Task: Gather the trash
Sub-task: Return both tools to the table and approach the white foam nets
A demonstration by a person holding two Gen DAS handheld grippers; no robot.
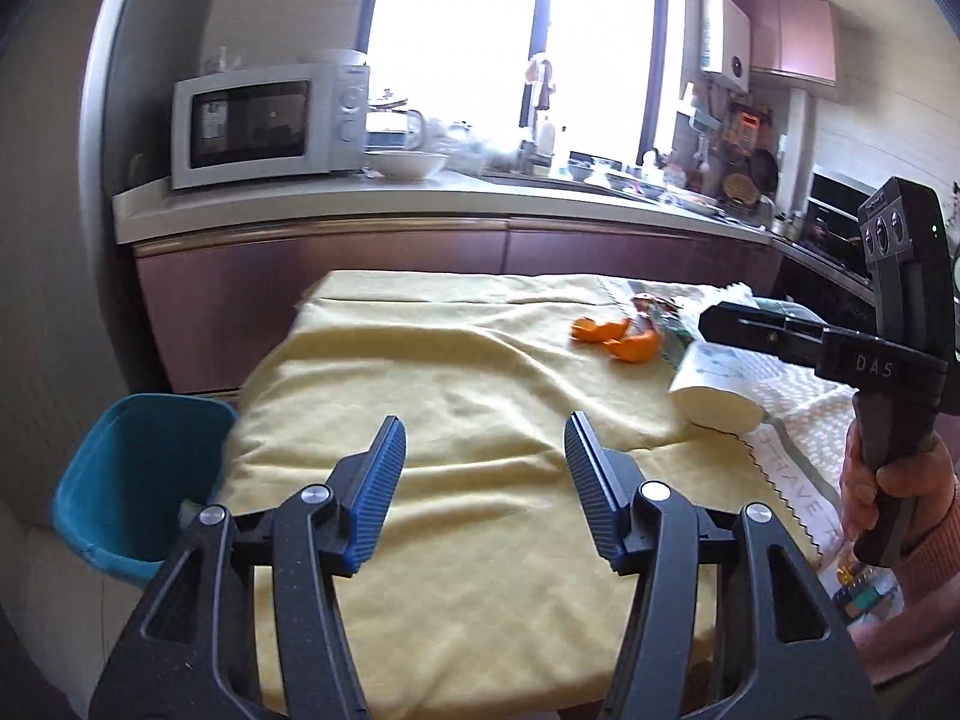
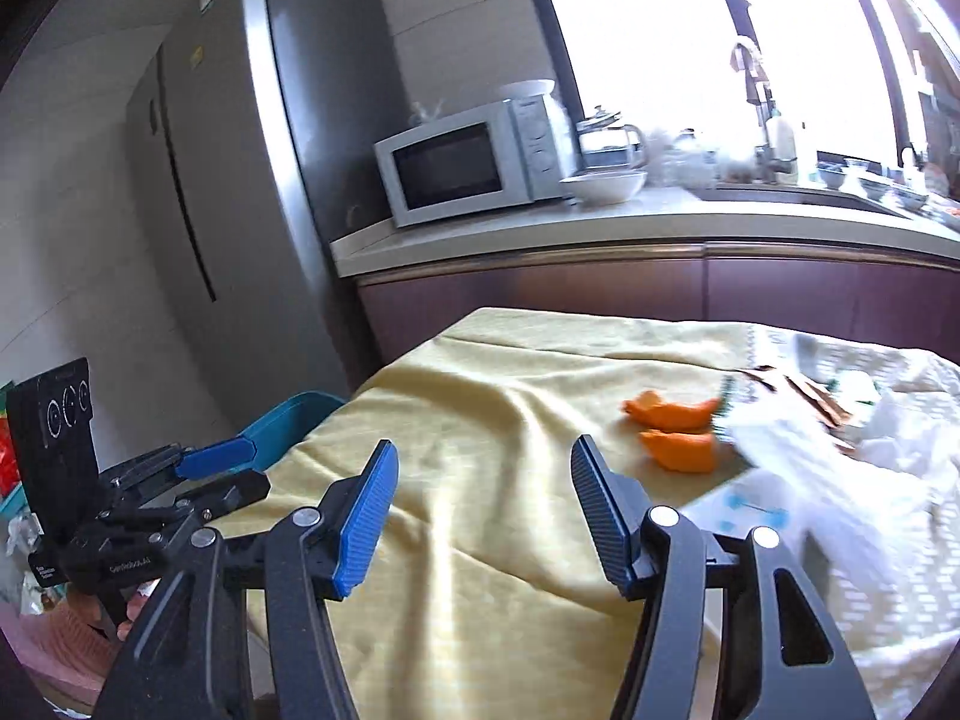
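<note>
1. Both grippers are seen empty; the left gripper [image 1: 485,483] is held with its jaws apart above the yellow cloth [image 1: 456,408], nothing lying between the blue pads; the right gripper [image 2: 483,516] is likewise held with its jaws apart and nothing clamped.

2. The trash is still found on the worktop; two pieces of orange peel [image 1: 615,339] are seen lying on the cloth toward the far right, touching or just beside one another; in the right wrist view the same peel [image 2: 675,426] is seen ahead and to the right of the jaws.

3. Just beside the peel, a litter of wrappers and crumpled paper [image 1: 654,306] is seen, partly hidden by the right gripper's body; a white roll or folded paper [image 1: 714,396] is laid near it; whether this last item counts as trash cannot be told.

4. A teal bin [image 1: 135,480] is placed at the left edge of the worktop, below the cloth's hem; its inside is only partly shown, so it cannot be told whether anything has been dropped in.

5. The task is judged to be unfinished, possibly between two pickups; the peel and the wrappers remain to be grasped and carried across to the bin; the bin and the remaining trash are well apart.
</note>
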